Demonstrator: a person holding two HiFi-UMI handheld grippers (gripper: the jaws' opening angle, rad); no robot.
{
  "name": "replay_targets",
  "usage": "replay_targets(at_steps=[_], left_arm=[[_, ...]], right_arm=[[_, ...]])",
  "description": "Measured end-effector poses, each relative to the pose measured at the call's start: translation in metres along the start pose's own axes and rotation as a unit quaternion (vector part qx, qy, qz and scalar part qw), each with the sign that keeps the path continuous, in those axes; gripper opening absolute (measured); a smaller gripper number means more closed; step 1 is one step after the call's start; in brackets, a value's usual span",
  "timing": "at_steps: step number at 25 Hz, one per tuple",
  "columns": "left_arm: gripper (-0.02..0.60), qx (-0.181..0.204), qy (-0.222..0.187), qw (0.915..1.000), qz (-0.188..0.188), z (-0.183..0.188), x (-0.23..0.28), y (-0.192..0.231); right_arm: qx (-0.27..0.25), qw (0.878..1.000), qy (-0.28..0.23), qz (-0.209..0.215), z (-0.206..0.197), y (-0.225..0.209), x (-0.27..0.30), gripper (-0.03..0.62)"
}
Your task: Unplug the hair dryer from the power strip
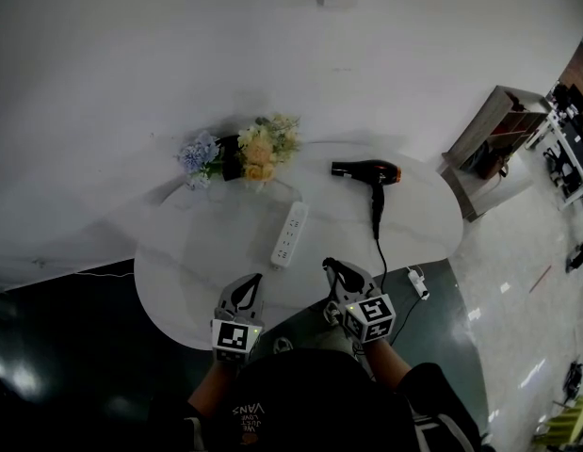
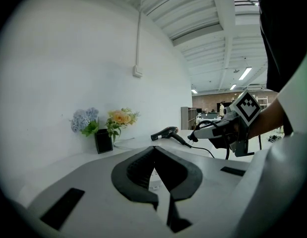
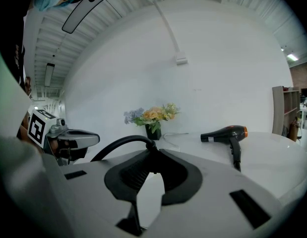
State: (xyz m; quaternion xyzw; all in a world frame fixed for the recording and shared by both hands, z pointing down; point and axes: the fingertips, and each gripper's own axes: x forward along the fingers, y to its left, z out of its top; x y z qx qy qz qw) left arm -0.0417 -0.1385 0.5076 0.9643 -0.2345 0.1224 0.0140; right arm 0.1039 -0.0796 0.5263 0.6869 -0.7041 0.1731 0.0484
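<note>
Hair dryer (image 1: 366,170) lies on its side near the table's (image 1: 197,252) far right edge, nozzle pointing left, cord (image 1: 377,224) trailing toward the near edge. Its black plug (image 3: 149,144) is pinched in the right gripper (image 1: 329,266), clear of the white power strip (image 1: 289,234) lying mid-table. Left gripper (image 1: 253,280) hovers at the near edge, jaws pressed together, nothing between them. Flowers (image 1: 244,153) sit at the far edge.

Your left gripper (image 1: 251,285) and right gripper (image 1: 331,265): pale grey shells, each ending in two black, curved fingers (image 2: 138,170). A cube (image 1: 236,335) with black-and-white square markers sits at the rear of each. You wear a black top (image 1: 272,414) with white lettering (image 1: 249,410) and short sleeves (image 1: 437,394).
</note>
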Motion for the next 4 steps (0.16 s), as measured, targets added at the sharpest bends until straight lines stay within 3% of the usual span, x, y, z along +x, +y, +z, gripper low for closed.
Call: replay_targets(at_steps=[4], left_arm=[[0.018,-0.001,-0.001,1.0,-0.001,-0.0003,0.0024,0.0]], right_arm=[[0.0,1.0,0.001,-0.001,-0.0002,-0.0017,0.0015,0.072]])
